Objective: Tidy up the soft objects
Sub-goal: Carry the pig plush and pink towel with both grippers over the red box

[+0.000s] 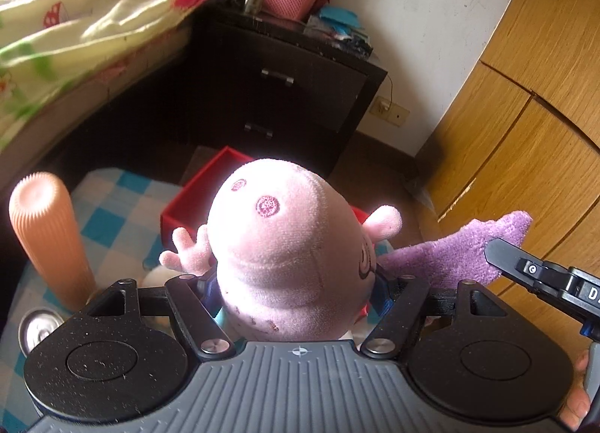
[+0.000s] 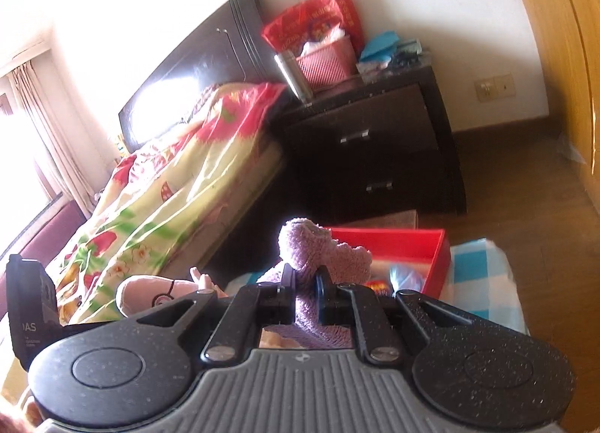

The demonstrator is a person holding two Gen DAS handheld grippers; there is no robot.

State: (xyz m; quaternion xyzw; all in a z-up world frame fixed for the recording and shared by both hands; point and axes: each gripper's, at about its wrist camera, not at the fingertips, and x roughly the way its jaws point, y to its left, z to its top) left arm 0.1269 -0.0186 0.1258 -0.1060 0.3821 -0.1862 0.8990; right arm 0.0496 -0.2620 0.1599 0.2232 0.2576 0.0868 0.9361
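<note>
I hold the pig (image 1: 285, 253) in my left fingers, the purple toy (image 2: 318, 256) in my right; next, drop both into the red box (image 2: 408, 245) at frame centre.

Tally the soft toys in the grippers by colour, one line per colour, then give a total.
Pink: 1, the pink pig plush held in the left gripper
Purple: 1, the purple plush held in the right gripper
Total: 2
</note>
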